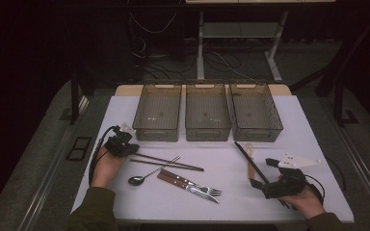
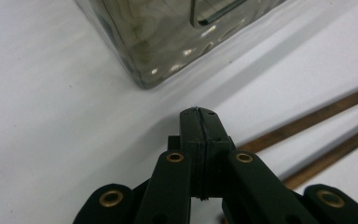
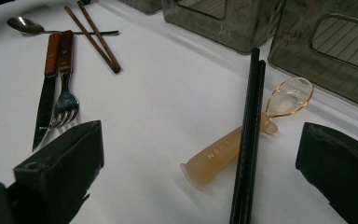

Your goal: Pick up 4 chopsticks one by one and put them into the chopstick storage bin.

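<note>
My left gripper (image 1: 131, 148) rests shut and empty on the white table (image 1: 221, 202), just in front of the left bin (image 1: 157, 113); its closed tips (image 2: 199, 119) sit beside a pair of brown chopsticks (image 2: 307, 123). My right gripper (image 1: 262, 172) stands open at the front right. Between its jaws (image 3: 203, 137) lie a pair of black chopsticks (image 3: 249, 140), crossing an amber plastic spoon (image 3: 214, 156); nothing is gripped. The black chopsticks (image 1: 245, 155) point toward the right bin (image 1: 255, 110).
Three clear grey bins stand in a row at the back, with the middle bin (image 1: 207, 110) between the others. A metal spoon (image 1: 142, 178), a wooden-handled knife (image 3: 44, 102) and a fork (image 3: 66, 102) lie at mid-table near the brown chopsticks (image 1: 166, 162).
</note>
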The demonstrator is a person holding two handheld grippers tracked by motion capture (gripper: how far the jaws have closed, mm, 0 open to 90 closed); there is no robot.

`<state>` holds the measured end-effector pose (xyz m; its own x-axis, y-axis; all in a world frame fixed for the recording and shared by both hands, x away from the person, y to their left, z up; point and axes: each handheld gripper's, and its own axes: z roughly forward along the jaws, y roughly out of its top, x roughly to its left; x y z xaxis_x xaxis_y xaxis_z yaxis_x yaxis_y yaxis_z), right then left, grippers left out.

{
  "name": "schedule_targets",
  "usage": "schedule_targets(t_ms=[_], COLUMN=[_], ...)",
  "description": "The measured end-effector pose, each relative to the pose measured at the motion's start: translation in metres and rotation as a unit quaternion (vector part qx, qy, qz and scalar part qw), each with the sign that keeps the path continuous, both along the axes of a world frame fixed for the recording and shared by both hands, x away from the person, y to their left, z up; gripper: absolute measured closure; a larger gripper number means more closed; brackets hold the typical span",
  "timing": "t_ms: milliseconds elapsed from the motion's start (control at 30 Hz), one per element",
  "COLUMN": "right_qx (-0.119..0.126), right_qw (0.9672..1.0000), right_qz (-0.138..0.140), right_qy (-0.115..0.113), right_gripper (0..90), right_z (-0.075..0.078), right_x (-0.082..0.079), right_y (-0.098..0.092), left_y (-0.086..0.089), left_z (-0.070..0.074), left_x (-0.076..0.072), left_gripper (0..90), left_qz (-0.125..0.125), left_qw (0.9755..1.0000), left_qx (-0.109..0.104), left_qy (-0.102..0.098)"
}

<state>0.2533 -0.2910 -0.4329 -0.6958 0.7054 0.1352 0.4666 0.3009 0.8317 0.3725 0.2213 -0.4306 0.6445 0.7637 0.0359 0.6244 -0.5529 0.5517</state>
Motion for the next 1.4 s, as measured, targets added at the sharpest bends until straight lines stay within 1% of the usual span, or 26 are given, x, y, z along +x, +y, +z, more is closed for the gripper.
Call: schedule_targets(t_ms=[100, 133, 267, 433, 567, 600, 767, 967, 1400], right_qx=[0.0, -0.001, 0.0, 0.001, 0.0, 0.0, 0.0, 0.0, -0.001], right_qw=[1.0, 1.0, 1.0, 1.0, 1.0, 1.0, 1.0, 1.0, 1.0], right_qz=[0.001, 0.001, 0.0, 0.0, 0.0, 0.0, -0.001, -0.001, -0.001], right_qy=[-0.001, -0.001, -0.001, -0.002, -0.001, -0.002, -0.002, -0.003, -0.002], right_gripper=[0.9, 1.0, 1.0, 1.0, 1.0, 1.0, 1.0, 1.0, 1.0], right_z=[0.0, 0.0, 0.0, 0.0, 0.0, 0.0, 0.0, 0.0, 0.0], right_x=[0.0, 0.0, 0.0, 0.0, 0.0, 0.0, 0.0, 0.0, -0.001], right_y=[0.0, 0.0, 0.0, -0.001, -0.001, -0.001, -0.001, -0.001, -0.001], left_y=[0.002, 0.002, 0.003, 0.006, 0.008, 0.008, 0.006, 0.004, 0.002], left_z=[0.001, 0.001, 0.002, 0.002, 0.003, 0.002, 0.003, 0.004, 0.005], left_x=[-0.003, -0.004, -0.009, -0.015, -0.018, -0.019, -0.023, -0.028, -0.039], left_gripper=[89.0, 89.0, 89.0, 88.9, 88.9, 88.9, 88.9, 88.9, 88.9], left_qz=[-0.006, -0.001, -0.007, -0.013, -0.013, -0.013, -0.017, -0.029, -0.039], left_qw=[1.0, 1.0, 0.9999, 0.9998, 0.9998, 0.9998, 0.9996, 0.9992, 0.9988], left_qx=[0.007, 0.002, 0.008, 0.007, 0.007, 0.006, 0.01, 0.02, 0.019], left_qy=[0.004, 0.004, 0.006, 0.011, 0.016, 0.014, 0.018, 0.02, 0.024])
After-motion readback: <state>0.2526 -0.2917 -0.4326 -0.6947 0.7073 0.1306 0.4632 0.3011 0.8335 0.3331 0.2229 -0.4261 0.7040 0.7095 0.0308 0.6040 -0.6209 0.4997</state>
